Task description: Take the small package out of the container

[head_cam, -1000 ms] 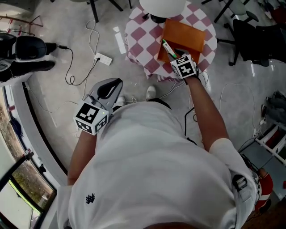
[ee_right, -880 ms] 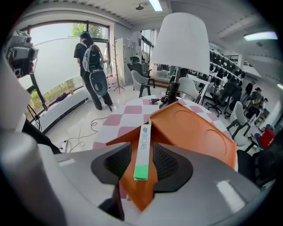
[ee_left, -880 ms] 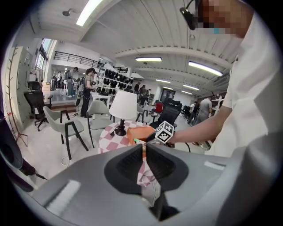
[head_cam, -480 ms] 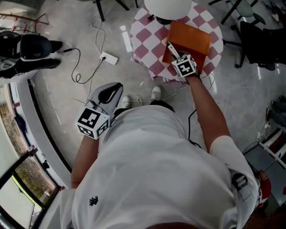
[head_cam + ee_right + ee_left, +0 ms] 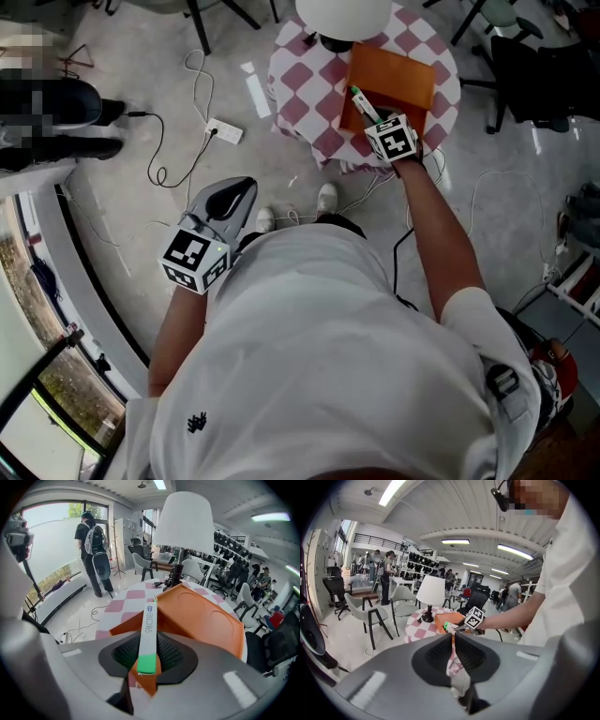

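An orange container (image 5: pixel 398 73) lies on a round table with a pink-and-white checked cloth (image 5: pixel 298 86). The small package (image 5: pixel 362 101), a flat white box with a green end, stands on edge at the container's near edge. My right gripper (image 5: pixel 371 116) reaches over that edge. In the right gripper view the package (image 5: pixel 149 625) runs between the closing jaws of my right gripper (image 5: pixel 147 660), whose pads flank it closely, with a corner of the orange container (image 5: pixel 206 616) just below. My left gripper (image 5: pixel 236 190) hangs over the floor with its jaws together; in its own view nothing sits in the left gripper (image 5: pixel 453 644).
A white table lamp (image 5: pixel 343 15) stands at the table's far side, close behind the container. A power strip (image 5: pixel 223 129) and loose cables lie on the floor at the left. Black chairs (image 5: pixel 530 70) stand to the right of the table. A person (image 5: pixel 96 543) walks near the windows.
The head view has shifted a little. The right gripper stays at the container's near edge with the package between its jaws. The left gripper has hardly moved.
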